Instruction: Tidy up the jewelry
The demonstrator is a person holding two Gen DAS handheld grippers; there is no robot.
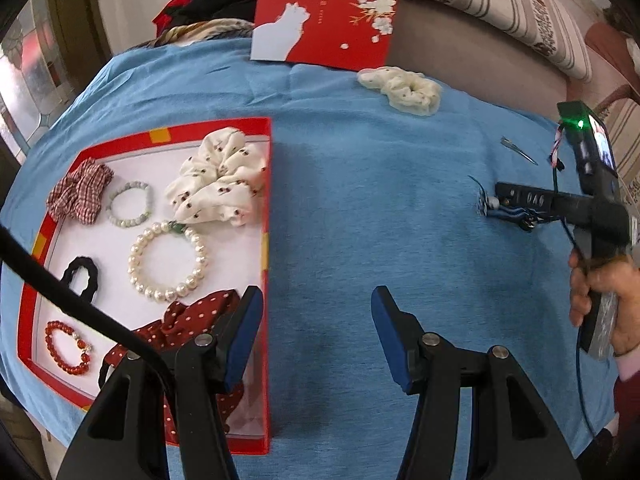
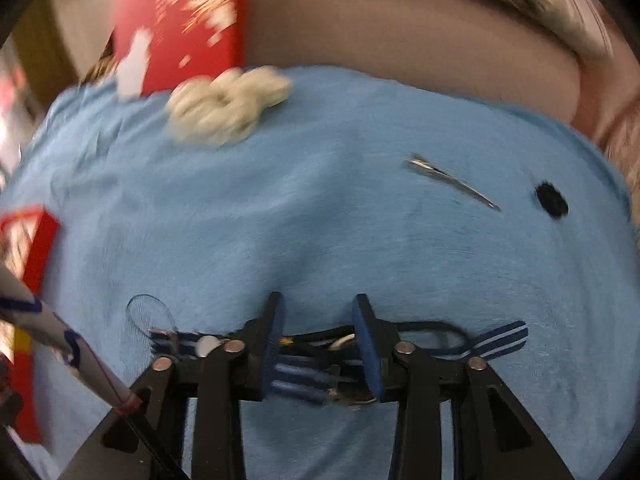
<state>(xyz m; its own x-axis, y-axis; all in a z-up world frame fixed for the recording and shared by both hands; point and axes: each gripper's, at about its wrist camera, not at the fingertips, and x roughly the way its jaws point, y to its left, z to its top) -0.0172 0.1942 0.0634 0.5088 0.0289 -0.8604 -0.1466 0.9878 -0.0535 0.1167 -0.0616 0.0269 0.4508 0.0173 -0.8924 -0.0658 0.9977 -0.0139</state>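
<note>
Seen from the left wrist: a red-rimmed tray [image 1: 267,184] with white floor, lying on a blue cloth [image 1: 360,208]. Inside the tray: a white flowered scrunchie [image 1: 218,178] at the far right corner, a checked red scrunchie [image 1: 78,191] at the far left, a pale bead bracelet [image 1: 130,204] between these two, a pearl bracelet [image 1: 168,260] in the middle, a black hair tie [image 1: 82,280] to its left, a red bead bracelet [image 1: 66,346] at the near left corner, and a dotted red scrunchie [image 1: 192,320] at the near side.

Left gripper [image 1: 316,340] hovering over the right edge of the tray, fingers spread wide, nothing between them.

Well to the right of the tray, on the cloth: right gripper [image 2: 319,350], fingers closed in around a blue-and-white striped hair bow [image 2: 496,340], with the knot of the bow between the pads; cannot tell if already pressed tight, because of blur. Ends of the bow still flat on the cloth at both sides.

Far from the tray, at the back edge of the cloth: a cream scrunchie [image 1: 400,88] and, behind it, a red gift box [image 1: 328,8] standing upright. To the right of the cream scrunchie: a silver hair clip [image 2: 452,182] and a small black item [image 2: 552,199].
</note>
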